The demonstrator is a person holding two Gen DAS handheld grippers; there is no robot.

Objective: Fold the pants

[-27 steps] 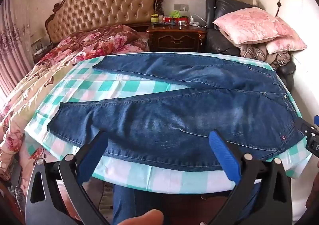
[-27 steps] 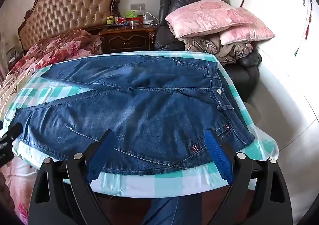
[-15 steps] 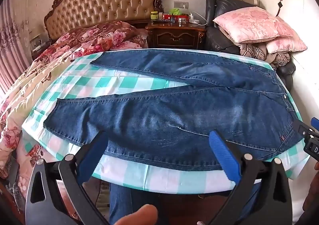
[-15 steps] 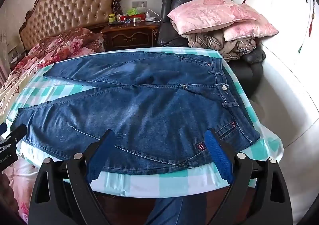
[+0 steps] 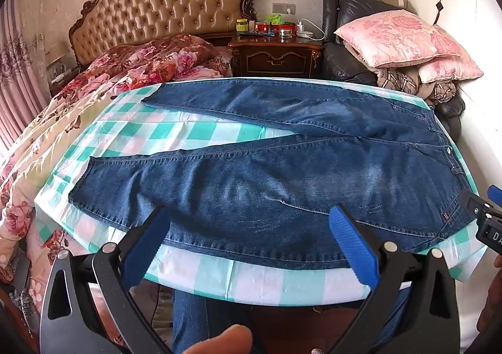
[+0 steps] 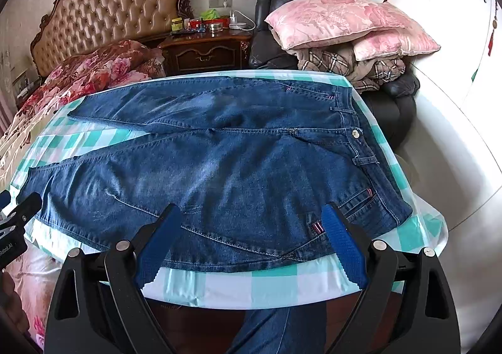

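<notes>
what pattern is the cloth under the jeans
Teal, pink and white checks on the cloth, clearest in the left wrist view beside the jeans.

The pants (image 6: 238,172) lie spread flat on the green-checked table cloth (image 6: 269,285), waistband toward the right edge and both legs running to the left edge. The right gripper (image 6: 251,228) hangs over the near edge, its blue pads (image 6: 342,247) wide apart with nothing between them. The left gripper (image 6: 12,225) shows at the left edge.

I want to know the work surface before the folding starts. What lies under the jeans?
A green-and-white checked cloth lies under the jeans, showing all around them. What the cloth itself covers is hidden.
</notes>
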